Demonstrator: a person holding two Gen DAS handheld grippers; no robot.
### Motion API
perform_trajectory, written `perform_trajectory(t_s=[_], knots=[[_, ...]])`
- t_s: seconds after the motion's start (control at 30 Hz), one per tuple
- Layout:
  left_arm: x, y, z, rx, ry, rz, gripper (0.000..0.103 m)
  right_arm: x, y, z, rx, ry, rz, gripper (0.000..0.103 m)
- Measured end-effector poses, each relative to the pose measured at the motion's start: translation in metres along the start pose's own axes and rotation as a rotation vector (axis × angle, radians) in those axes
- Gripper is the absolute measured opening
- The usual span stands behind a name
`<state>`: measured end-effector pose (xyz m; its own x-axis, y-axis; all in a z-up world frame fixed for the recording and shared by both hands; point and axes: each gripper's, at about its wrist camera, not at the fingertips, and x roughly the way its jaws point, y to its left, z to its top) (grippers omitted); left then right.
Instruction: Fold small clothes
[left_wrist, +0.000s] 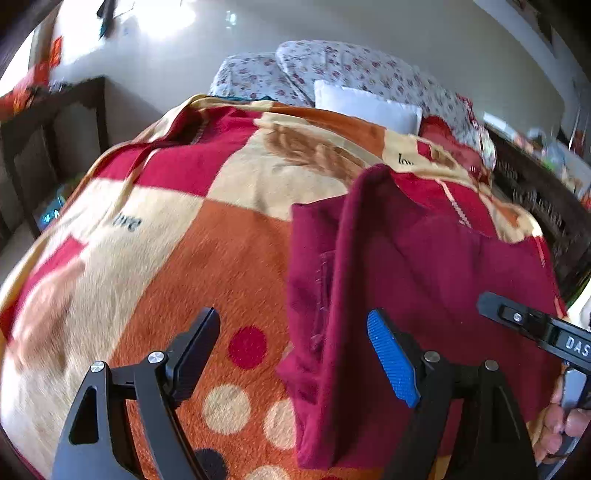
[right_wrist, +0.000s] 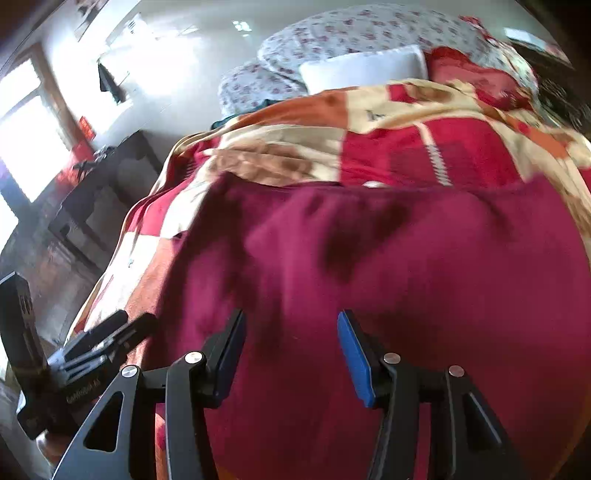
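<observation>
Left claw (left_wrist: 293, 354) gapes empty above the dotted blanket (left_wrist: 229, 280) beside the maroon garment (left_wrist: 424, 280) on the bed; right claw (right_wrist: 291, 350), half-open, grips nothing above it. Only the left view shows "love" (left_wrist: 127, 221).

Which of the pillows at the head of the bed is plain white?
The small pillow in front; the two bigger pillows behind it have a flower print.
</observation>
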<state>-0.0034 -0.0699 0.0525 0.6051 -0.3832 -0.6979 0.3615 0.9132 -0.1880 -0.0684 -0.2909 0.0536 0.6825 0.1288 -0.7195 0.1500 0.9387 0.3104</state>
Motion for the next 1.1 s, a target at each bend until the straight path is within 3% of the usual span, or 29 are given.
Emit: perform_trajectory(t_s=[0.13, 0.3, 0.47, 0.53, 0.57, 0.67, 0.83, 0.97, 1.1], knots=[[0.004, 0.020, -0.006, -0.042, 0.004, -0.044, 0.082, 0.020, 0.023, 0.016, -0.052, 0.017, -0.009, 0.056], [0.024, 0.037, -0.013, -0.155, 0.111, -0.167, 0.082, 0.062, 0.040, 0.039, -0.054, 0.065, -0.003, 0.057], [0.021, 0.030, -0.016, -0.106, 0.111, -0.155, 0.082, 0.084, 0.049, 0.050, -0.034, 0.134, -0.043, 0.064], [0.021, 0.032, -0.018, -0.111, 0.117, -0.169, 0.082, 0.074, 0.059, 0.056, -0.032, 0.123, 0.006, 0.066], [0.021, 0.033, -0.019, -0.119, 0.124, -0.180, 0.082, 0.069, 0.066, 0.059, -0.043, 0.112, 0.017, 0.073], [0.019, 0.038, -0.020, -0.135, 0.145, -0.220, 0.082, 0.071, 0.095, 0.064, -0.140, 0.112, -0.038, 0.086], [0.013, 0.049, -0.023, -0.158, 0.143, -0.239, 0.082, 0.110, 0.119, 0.069, -0.197, 0.231, -0.081, 0.088], [0.012, 0.053, -0.028, -0.165, 0.140, -0.242, 0.082, 0.132, 0.136, 0.064, -0.267, 0.257, -0.144, 0.099], [0.012, 0.048, -0.029, -0.132, 0.140, -0.230, 0.085, 0.151, 0.137, 0.057, -0.323, 0.279, -0.209, 0.101]])
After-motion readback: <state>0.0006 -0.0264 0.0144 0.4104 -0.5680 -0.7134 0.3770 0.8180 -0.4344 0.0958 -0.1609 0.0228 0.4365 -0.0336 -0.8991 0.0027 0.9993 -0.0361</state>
